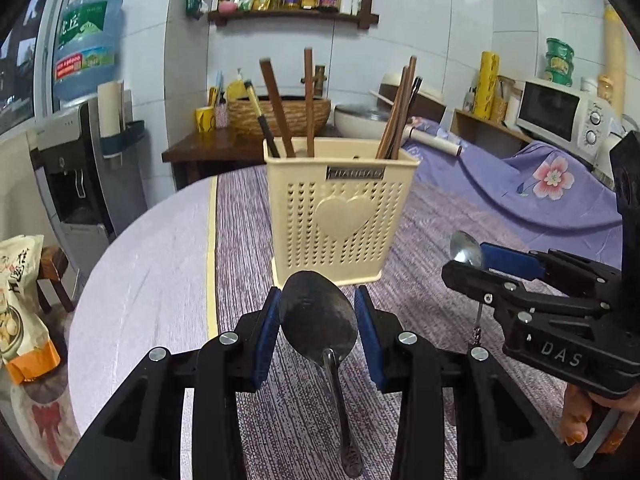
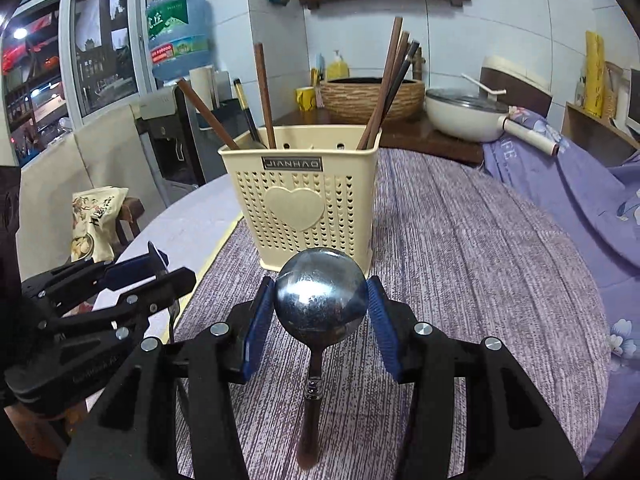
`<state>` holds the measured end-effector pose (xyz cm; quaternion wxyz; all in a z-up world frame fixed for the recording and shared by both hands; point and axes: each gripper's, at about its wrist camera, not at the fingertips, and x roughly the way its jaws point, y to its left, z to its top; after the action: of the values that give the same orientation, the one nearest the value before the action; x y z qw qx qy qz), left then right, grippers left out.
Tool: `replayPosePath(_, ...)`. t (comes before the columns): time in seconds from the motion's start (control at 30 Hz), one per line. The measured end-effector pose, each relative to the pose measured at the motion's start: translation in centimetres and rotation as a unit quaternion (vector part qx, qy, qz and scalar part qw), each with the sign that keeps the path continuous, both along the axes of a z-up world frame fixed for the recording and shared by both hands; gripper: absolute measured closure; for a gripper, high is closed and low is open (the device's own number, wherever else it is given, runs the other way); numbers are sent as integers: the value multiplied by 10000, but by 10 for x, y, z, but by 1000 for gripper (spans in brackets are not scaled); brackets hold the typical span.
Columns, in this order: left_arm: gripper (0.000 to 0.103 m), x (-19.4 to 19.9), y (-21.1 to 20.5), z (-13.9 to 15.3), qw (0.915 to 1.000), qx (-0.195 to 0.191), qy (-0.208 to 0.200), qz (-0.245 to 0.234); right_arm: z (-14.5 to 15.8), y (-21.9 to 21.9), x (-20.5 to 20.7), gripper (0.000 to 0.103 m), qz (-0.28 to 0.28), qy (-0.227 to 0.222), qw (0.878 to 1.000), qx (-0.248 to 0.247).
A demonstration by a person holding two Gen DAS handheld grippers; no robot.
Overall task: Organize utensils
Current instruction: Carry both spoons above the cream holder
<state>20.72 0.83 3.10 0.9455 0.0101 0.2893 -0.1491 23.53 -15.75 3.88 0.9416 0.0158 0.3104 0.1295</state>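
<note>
A cream plastic utensil holder (image 1: 340,216) (image 2: 296,216) with a heart on its front stands on the purple striped tablecloth (image 2: 460,260). Several brown chopsticks (image 1: 309,100) (image 2: 264,92) stick out of it. My left gripper (image 1: 320,316) (image 2: 173,269) is shut on the oval bowl of a metal spoon (image 1: 316,312), whose handle hangs down over the cloth. My right gripper (image 2: 320,308) (image 1: 466,260) is shut on the round bowl of a spoon (image 2: 320,292) (image 1: 465,249) with a brown handle. Both grippers hover side by side just in front of the holder.
Behind the holder are a wicker basket (image 1: 280,114), a white pot (image 2: 464,116) and a yellow mug (image 2: 306,98). A water dispenser (image 1: 80,152) stands at the left, a microwave (image 1: 564,114) at the right. A purple floral sheet (image 1: 540,184) lies to the right; a snack bag (image 2: 96,220) sits left.
</note>
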Motion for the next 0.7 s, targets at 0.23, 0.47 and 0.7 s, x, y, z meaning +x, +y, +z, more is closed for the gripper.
replayPosePath(0.23,66,-10,-4,0,9999,-25,-117,-12,14,-5,-20,55,55,-128,9999,-7)
replayPosePath(0.47,66,-10,-4,8,9997,-31,-255,-22,22,-8,-27,55,125,-243,9996,-11)
replayPosePath(0.7,66,9,-1,42,9982,-154,-574,-14,53,-12,-19,55,172,-547,9983,46)
